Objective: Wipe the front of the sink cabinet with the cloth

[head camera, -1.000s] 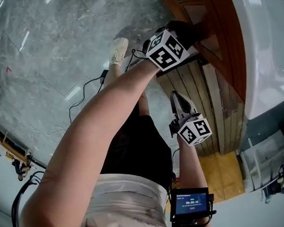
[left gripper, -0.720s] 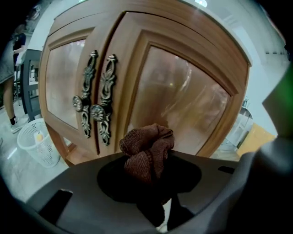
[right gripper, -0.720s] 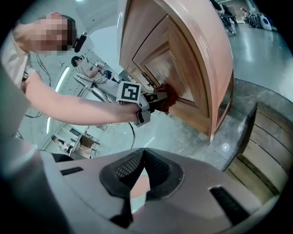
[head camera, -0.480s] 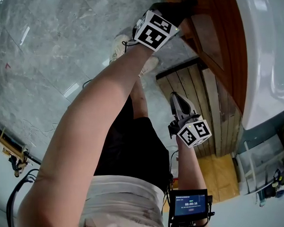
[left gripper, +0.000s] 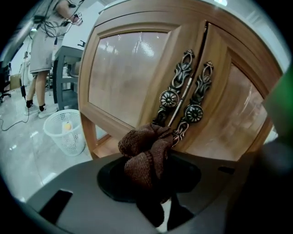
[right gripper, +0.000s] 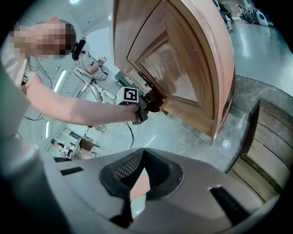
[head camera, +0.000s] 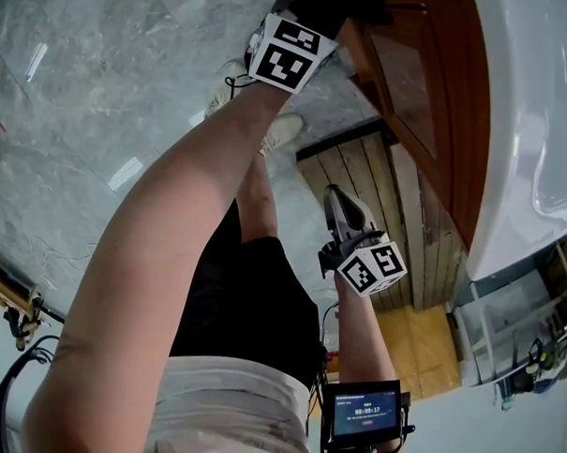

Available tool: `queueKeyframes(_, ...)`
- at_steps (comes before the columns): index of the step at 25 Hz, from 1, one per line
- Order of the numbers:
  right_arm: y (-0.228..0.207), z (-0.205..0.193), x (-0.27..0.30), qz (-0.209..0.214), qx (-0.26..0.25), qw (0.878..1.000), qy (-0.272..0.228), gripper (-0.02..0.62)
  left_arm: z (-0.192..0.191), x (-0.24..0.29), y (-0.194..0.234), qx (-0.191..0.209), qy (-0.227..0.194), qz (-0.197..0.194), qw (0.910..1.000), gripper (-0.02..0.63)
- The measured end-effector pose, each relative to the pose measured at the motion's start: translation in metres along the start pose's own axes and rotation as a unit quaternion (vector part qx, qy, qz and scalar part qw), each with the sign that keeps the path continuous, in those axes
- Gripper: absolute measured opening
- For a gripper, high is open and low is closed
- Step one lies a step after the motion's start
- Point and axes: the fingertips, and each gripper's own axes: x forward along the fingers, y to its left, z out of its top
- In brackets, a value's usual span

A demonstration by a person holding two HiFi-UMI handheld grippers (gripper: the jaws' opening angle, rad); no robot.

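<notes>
Both doors of the cabinet face the left gripper, clamped on the cloth bunched against the handles' lower ends. Wiping looks under way; next, likely sweep across a door panel. Right gripper narrow, empty, well apart

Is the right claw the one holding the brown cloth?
No, the left claw grips the brown cloth; the right claw holds nothing.

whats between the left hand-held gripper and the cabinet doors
The cloth, clamped in the left hand-held gripper, bunched by the handles; left gripper view shows it.
</notes>
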Motion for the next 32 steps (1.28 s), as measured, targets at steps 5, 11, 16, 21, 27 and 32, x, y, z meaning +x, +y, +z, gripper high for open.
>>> queueKeyframes(5,0.003,0.000,0.006,0.005,0.001,1.000,0.000,0.012,-0.027,0.000,-0.045,0.009,0.014,-0.037,0.9992,0.156)
queueKeyframes(11,0.004,0.000,0.004,0.008,0.000,1.000,-0.008,0.012,-0.050,-0.006,-0.112,0.016,0.026,-0.083,0.9961,0.156)
queueKeyframes(16,-0.007,-0.016,-0.009,-0.007,0.011,1.000,-0.008,0.012,-0.083,-0.012,-0.173,0.059,0.048,-0.144,0.9867,0.156)
queueKeyframes(21,-0.022,-0.030,-0.024,-0.015,0.010,1.000,-0.005,0.012,-0.102,-0.013,-0.199,0.066,0.050,-0.163,0.9831,0.156)
queueKeyframes(27,-0.029,-0.031,-0.027,-0.029,0.017,0.999,-0.008,0.012,-0.129,-0.023,-0.241,0.100,0.070,-0.208,0.9704,0.156)
queueKeyframes(32,-0.031,-0.026,-0.030,-0.031,0.020,0.999,-0.015,0.012,-0.151,-0.009,-0.238,0.107,0.106,-0.200,0.9681,0.156)
